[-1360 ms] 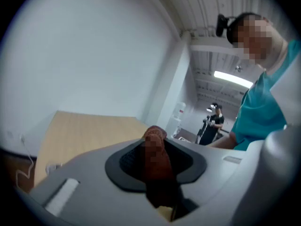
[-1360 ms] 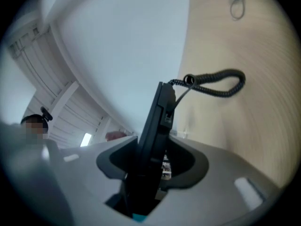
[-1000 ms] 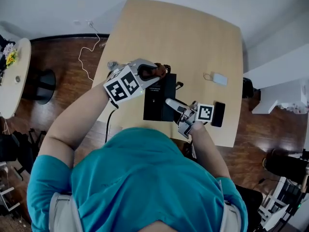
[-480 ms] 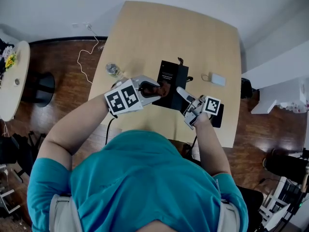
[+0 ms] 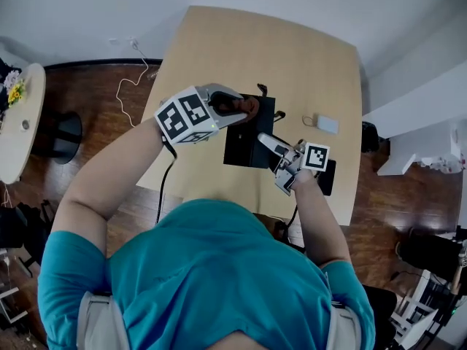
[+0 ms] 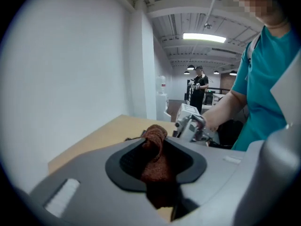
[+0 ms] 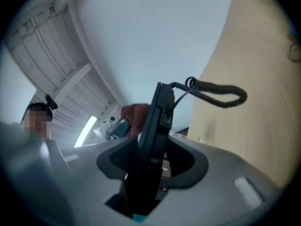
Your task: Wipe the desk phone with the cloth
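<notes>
The black desk phone [image 5: 246,146] is over the middle of the tan desk [image 5: 219,57]. My right gripper [image 5: 264,141] is shut on its near right edge; in the right gripper view the phone [image 7: 153,140] stands edge-on between the jaws, its coiled cord [image 7: 218,96] trailing over the desk. My left gripper [image 5: 239,108] is shut on a reddish-brown cloth [image 5: 248,106] at the phone's far left corner. The left gripper view shows the cloth [image 6: 155,152] bunched between the jaws, the right gripper [image 6: 190,126] beyond it. From the right gripper view the cloth [image 7: 135,113] shows just behind the phone.
A black smartphone [image 5: 326,175] lies by the desk's near right edge, beside my right hand. A small white device [image 5: 327,125] with a cord loop sits further right. A white cable [image 5: 135,60] runs over the wooden floor left of the desk. A person [image 6: 200,86] stands far off.
The left gripper with the cloth dropped toward the phone's near side, then moved back up to its far left corner. The right gripper and phone shifted slightly rightward.
</notes>
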Motion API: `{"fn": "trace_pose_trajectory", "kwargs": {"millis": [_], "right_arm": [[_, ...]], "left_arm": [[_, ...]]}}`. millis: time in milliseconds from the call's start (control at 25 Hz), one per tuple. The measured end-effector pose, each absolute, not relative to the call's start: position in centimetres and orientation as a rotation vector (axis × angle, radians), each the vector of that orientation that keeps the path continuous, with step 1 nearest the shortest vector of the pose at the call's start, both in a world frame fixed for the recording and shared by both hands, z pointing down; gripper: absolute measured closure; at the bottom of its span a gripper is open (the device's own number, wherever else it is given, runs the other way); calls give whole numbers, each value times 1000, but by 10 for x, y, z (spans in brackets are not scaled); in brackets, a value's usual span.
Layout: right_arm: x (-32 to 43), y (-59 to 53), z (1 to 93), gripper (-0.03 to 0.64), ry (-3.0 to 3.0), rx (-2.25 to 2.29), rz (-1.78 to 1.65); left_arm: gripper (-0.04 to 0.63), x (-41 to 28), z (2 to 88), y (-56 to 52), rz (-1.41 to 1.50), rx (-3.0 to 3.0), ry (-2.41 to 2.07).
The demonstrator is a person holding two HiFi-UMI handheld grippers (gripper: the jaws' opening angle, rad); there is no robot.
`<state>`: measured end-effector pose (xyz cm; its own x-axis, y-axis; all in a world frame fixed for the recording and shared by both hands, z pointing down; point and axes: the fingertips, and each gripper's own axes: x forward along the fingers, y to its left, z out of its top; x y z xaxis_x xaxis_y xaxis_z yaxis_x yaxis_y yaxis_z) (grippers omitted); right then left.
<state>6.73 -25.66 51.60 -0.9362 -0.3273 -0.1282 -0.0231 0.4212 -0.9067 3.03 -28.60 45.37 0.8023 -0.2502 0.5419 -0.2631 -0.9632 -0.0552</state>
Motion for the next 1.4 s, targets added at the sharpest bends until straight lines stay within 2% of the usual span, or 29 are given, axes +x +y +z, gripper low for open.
{"fn": "trace_pose_trajectory", "kwargs": {"millis": [160,680,800,1040,1200,1400], "right_arm": [[50,-240,512,428,2427,-252,-1525],[116,-286,531,430,2286,-507,-1472],[122,-286,520,431,2263,-469,-1444],[102,-243,488,431,2165,-214,-1403],[93,-231,466,431,2091,-63,-1376],[95,-232,458,433,2051,-69,-1342]], "left_arm": [[472,36,464,-293,1031,2945,-384],[472,42,512,-197,1005,2857,-86],[472,31,500,-200,853,2841,-108],[472,-32,424,-295,305,2754,-547],[472,-11,393,-313,229,2805,-564],[472,7,391,-286,157,2804,-506]]}}
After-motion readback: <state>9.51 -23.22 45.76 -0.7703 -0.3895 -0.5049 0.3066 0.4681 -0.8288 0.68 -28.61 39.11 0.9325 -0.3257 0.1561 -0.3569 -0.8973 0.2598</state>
